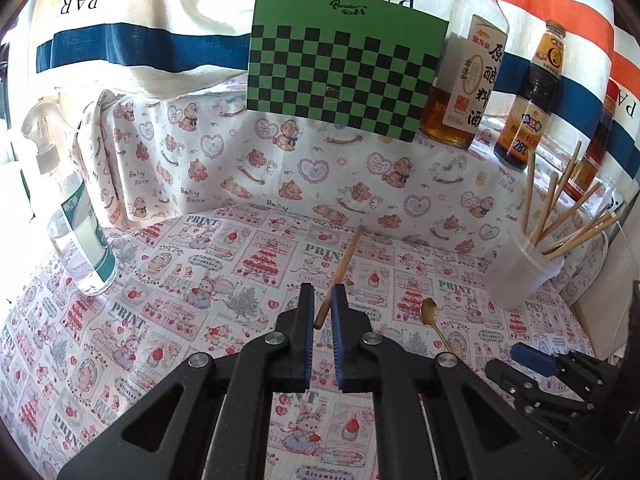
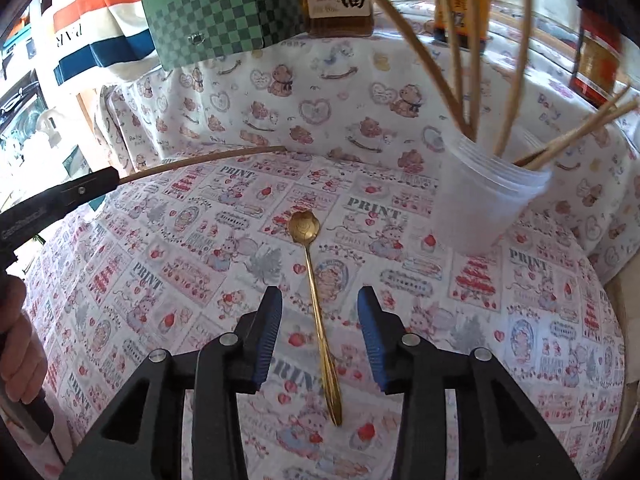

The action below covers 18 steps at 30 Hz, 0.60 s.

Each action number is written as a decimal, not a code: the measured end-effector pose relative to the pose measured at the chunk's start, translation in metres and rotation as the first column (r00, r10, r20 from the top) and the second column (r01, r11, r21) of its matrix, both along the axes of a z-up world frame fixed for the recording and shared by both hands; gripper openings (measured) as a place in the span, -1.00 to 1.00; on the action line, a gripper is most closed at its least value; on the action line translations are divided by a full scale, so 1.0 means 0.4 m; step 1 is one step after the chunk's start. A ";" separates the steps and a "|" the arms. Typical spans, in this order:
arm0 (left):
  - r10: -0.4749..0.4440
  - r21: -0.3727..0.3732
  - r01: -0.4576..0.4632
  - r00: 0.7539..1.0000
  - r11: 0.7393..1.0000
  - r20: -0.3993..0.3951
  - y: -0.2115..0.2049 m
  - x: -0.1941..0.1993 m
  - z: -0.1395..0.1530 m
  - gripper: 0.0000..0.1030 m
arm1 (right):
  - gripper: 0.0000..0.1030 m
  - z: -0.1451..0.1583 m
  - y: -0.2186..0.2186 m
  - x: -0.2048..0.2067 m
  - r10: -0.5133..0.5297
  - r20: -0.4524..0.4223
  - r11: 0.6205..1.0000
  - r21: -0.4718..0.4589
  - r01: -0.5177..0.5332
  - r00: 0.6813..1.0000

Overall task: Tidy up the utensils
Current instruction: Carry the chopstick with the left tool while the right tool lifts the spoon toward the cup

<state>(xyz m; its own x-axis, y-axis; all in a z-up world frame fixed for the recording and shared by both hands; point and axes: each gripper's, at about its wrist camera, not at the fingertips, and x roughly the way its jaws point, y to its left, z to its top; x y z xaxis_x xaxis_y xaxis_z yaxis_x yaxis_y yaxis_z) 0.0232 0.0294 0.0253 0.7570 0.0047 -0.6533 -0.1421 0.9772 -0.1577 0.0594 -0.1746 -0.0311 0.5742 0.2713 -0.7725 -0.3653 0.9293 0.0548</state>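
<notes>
Cup [image 2: 484,196] upright, holding chopsticks [image 2: 472,80] leaning outward.

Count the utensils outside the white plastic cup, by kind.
Wooden chopstick, clamped in the left hand-held gripper: 1
Slim gold metal spoon, lying on the patterned tablecloth: 1
Total: 2

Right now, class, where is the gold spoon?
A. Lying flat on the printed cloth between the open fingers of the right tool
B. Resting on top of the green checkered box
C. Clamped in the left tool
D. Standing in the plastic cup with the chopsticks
A: the gold spoon lies flat on the printed cloth, and the right tool stands open around its handle without touching it.
</notes>
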 end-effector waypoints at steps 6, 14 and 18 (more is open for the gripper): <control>-0.054 -0.054 0.057 0.997 0.997 0.063 0.026 -0.007 0.024 -0.92 | -0.18 -0.040 0.106 0.133 -0.035 -0.053 0.998 -0.050 0.033 0.998; -0.080 -0.116 0.111 0.966 0.987 0.245 0.046 -0.065 0.087 -0.93 | -0.18 -0.102 0.168 0.208 -0.077 -0.059 0.989 -0.131 0.068 0.995; -0.095 -0.125 0.132 0.960 0.983 0.265 0.044 -0.075 0.095 -0.93 | -0.44 -0.103 0.168 0.205 -0.067 -0.042 0.988 -0.140 0.060 0.997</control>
